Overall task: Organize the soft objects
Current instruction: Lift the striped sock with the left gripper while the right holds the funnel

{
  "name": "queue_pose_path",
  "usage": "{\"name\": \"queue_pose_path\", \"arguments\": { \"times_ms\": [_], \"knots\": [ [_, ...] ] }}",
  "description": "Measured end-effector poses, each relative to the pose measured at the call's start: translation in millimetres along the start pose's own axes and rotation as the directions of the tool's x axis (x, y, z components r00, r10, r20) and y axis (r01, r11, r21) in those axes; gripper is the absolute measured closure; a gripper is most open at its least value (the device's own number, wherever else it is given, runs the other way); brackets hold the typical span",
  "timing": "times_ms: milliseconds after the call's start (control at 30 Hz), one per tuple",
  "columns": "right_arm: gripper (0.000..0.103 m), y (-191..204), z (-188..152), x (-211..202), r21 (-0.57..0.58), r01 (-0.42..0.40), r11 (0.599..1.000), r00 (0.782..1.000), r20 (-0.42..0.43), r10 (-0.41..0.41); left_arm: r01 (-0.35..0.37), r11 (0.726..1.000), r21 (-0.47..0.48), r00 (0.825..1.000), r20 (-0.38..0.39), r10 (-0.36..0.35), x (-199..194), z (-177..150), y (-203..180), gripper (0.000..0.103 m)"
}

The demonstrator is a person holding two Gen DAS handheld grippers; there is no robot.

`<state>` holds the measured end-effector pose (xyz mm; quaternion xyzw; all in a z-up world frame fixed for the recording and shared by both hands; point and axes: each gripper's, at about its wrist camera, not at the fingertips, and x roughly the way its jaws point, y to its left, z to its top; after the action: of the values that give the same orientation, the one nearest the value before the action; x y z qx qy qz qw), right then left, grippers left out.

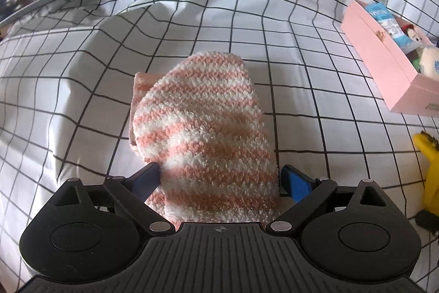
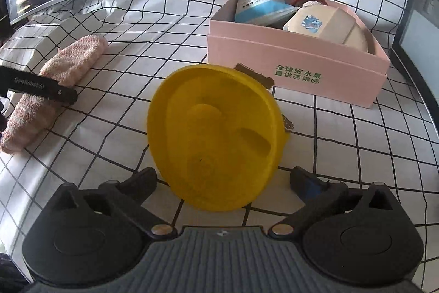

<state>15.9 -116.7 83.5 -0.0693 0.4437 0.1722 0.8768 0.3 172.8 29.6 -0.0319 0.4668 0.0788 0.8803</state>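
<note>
The pink box sits on the grid-patterned sheet covering the counter, open at the top, with green print on its front wall. It holds a blue-and-white packet leaning at the back left, a beige rounded item with a blue sticker at the front right, and a red-and-cream piece behind, mostly hidden. From the left wrist view a small plush toy also shows inside. The left hand-held gripper is spread wide, its 2 fingers flanking the pink-and-white striped fuzzy sock lying flat on the sheet; the left finger touches the fabric, the right stands just beside it. The right hand-held gripper is equally wide, holding nothing, with the yellow soft toy between its fingers, just before the box.
</note>
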Motion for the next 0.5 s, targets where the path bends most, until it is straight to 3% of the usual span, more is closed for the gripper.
{"name": "queue_pose_path", "arguments": {
  "times_ms": [100,267,467,500],
  "knots": [
    [0.001,2.0,2.5,-3.2,0.009,0.02,1.0,1.0,0.0,-0.02,0.004,1.0,0.023,1.0,0.026,-0.004,-1.9,-5.3,-0.4,0.006],
    [0.0,17.7,15.9,-24.4,0.035,0.11,0.993,0.976,0.184,-0.114,0.008,0.999,0.034,0.997,0.07,-0.011,-5.1,-12.1,2.8,0.011],
    [0.001,14.8,41.0,19.2,0.075,0.167,0.983,0.983,0.066,-0.172,0.016,0.999,0.046,0.995,0.099,-0.021,-9.5,-15.6,9.4,0.024],
    [0.007,11.6,42.1,19.3,0.092,0.162,0.983,0.984,0.061,-0.167,0.02,0.999,0.046,0.994,0.103,-0.024,-10.5,-16.3,11.6,0.028]
  ]
}}
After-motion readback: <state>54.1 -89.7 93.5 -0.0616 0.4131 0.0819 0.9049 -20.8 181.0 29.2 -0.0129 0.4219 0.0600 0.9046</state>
